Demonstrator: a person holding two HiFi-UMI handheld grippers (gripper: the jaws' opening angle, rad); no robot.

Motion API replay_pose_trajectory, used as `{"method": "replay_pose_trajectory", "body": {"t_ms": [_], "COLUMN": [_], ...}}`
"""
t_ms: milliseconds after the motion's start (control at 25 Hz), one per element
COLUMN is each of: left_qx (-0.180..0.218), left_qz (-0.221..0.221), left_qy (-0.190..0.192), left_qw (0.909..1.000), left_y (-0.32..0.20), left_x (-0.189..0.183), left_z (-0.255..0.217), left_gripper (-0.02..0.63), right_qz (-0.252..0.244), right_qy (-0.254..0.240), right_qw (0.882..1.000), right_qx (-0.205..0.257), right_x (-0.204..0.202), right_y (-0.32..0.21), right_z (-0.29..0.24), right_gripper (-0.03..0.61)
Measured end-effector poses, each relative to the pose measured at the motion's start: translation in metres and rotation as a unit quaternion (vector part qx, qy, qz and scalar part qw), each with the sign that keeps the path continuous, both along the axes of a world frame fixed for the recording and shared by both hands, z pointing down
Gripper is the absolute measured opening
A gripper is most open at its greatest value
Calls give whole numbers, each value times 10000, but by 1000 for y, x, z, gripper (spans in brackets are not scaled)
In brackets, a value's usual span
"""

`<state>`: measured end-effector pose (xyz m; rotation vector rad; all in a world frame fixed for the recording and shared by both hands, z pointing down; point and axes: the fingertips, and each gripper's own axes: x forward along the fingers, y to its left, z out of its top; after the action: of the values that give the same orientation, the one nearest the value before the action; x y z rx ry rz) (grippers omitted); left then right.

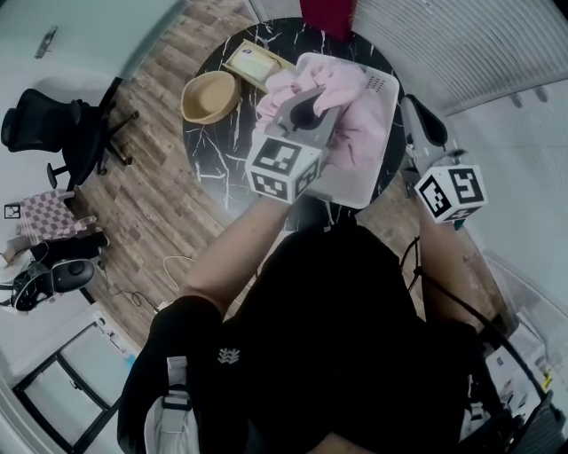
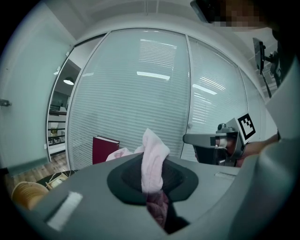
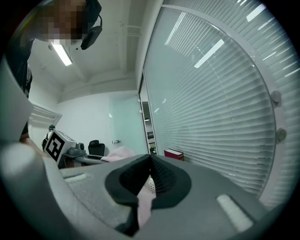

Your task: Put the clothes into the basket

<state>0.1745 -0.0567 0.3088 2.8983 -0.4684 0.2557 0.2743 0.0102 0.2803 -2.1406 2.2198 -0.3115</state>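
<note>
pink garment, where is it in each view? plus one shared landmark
Head view: pink garment top centre, draped over the grey basket.
Left gripper view: pink garment at centre, pinched in the left claw.
Right gripper view: pink garment bottom centre, in the right claw.
Shared landmark: dark red book.

Bright, even, cool-white light filled the room. It came from a ceiling strip lamp [image 3: 62,52], more such lamps showed as pale reflected bars on the blinded glass wall [image 2: 140,93], and shadows were faint. All three views bowed hard at the rim and fell away to dark corners. The left gripper [image 2: 152,180] and right gripper [image 3: 149,164] sat soft and out of focus close to their lenses, while the pink garment [image 2: 154,145] looked slightly washed out.
</note>
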Motion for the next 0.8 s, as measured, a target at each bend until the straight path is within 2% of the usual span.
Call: {"method": "replay_pose_trajectory", "body": {"t_ms": [800], "left_qx": [-416], "left_qz": [214], "left_qy": [-472], "left_qw": [9978], "left_y": [12], "left_x": [15], "left_z": [79], "left_gripper": [46], "right_qz": [115], "right_qy": [-152], "right_qw": [9994], "right_qx": [-304], "right_x": [9], "right_y": [-9], "right_z": [42], "right_gripper": [0]}}
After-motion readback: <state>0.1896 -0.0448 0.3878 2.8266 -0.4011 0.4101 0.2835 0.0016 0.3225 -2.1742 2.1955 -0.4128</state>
